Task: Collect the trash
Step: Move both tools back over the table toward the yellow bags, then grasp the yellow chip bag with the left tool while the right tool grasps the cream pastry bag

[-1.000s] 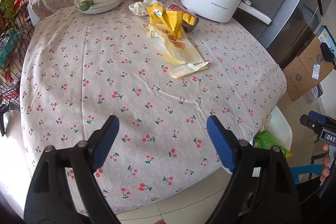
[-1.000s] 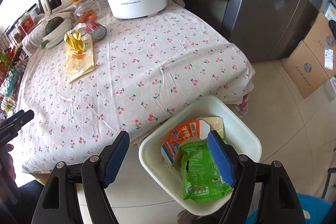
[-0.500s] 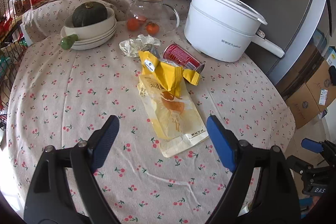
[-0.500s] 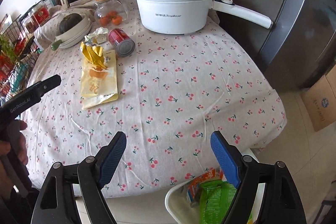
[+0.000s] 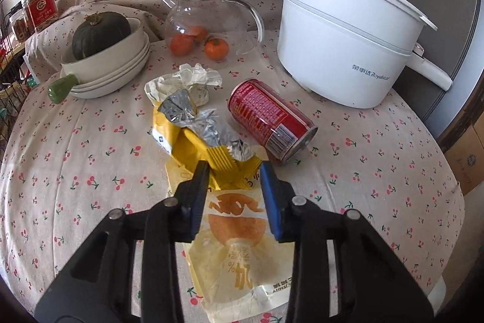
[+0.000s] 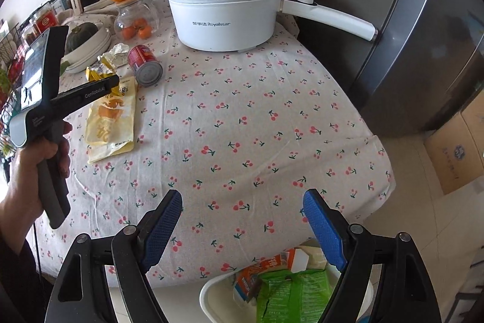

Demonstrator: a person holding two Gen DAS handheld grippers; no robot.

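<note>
A crumpled yellow foil wrapper (image 5: 199, 138) lies on a flat pale-yellow bread bag (image 5: 242, 247) on the cherry-print table. My left gripper (image 5: 234, 171) has its jaws partly closed around the wrapper's near end, pads beside it. A red can (image 5: 269, 118) lies on its side to the right, and a crumpled white wrapper (image 5: 187, 82) lies behind. My right gripper (image 6: 242, 208) is open and empty over the table's near edge. Below it stands a white bin (image 6: 211, 298) holding a green bag (image 6: 290, 295) and a carton. The left gripper also shows in the right wrist view (image 6: 106, 80).
A white electric pot (image 5: 341, 41) with a long handle stands at the back right. A glass jug (image 5: 208, 23) with small oranges, stacked bowls (image 5: 112, 65) with a squash, jars and appliances line the back. A fridge (image 6: 408, 35) and cardboard box (image 6: 459, 147) stand on the right.
My left gripper has moved forward over the table to the yellow wrapper and its jaws have narrowed around it. My right gripper has risen from the bin toward the table edge.
</note>
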